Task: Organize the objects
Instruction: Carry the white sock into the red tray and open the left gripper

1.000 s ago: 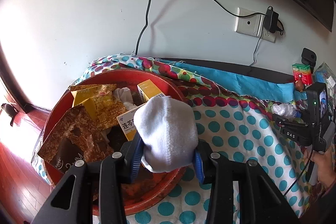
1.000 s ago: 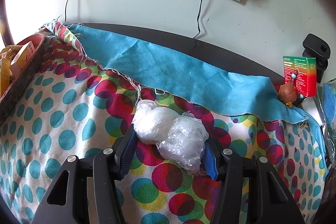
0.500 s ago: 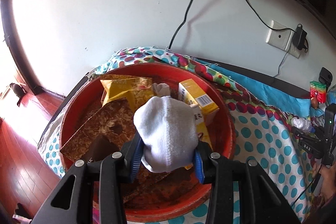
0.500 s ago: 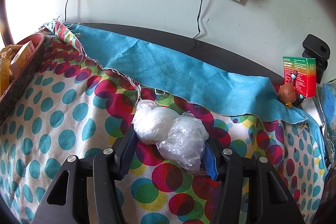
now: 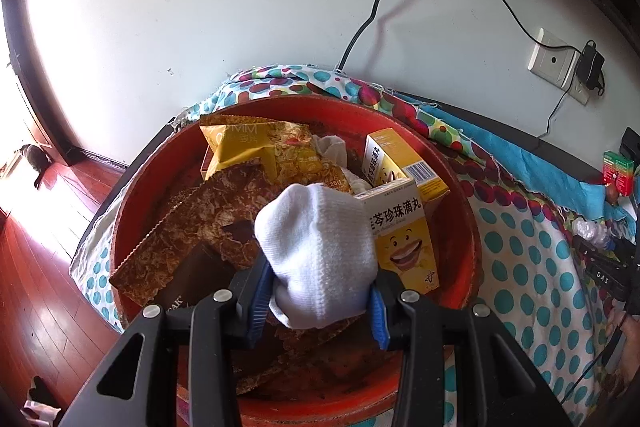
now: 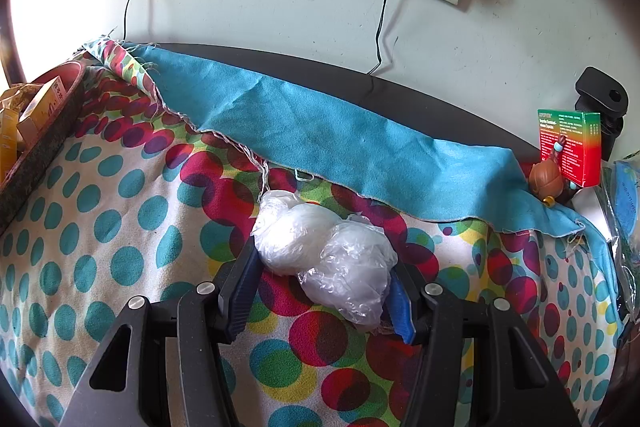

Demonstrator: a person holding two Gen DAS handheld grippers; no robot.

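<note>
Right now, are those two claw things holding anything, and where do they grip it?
The left gripper pinches a rolled white sock by its lower end, over the red bowl. The right gripper clasps a crumpled plastic bag by its sides.

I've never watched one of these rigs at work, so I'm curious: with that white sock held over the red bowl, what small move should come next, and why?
Probably open the left gripper and let the white sock drop. It is pinched between the blue pads right above the red bowl, which already holds boxes and snack packets, so releasing there should land it among them.
</note>
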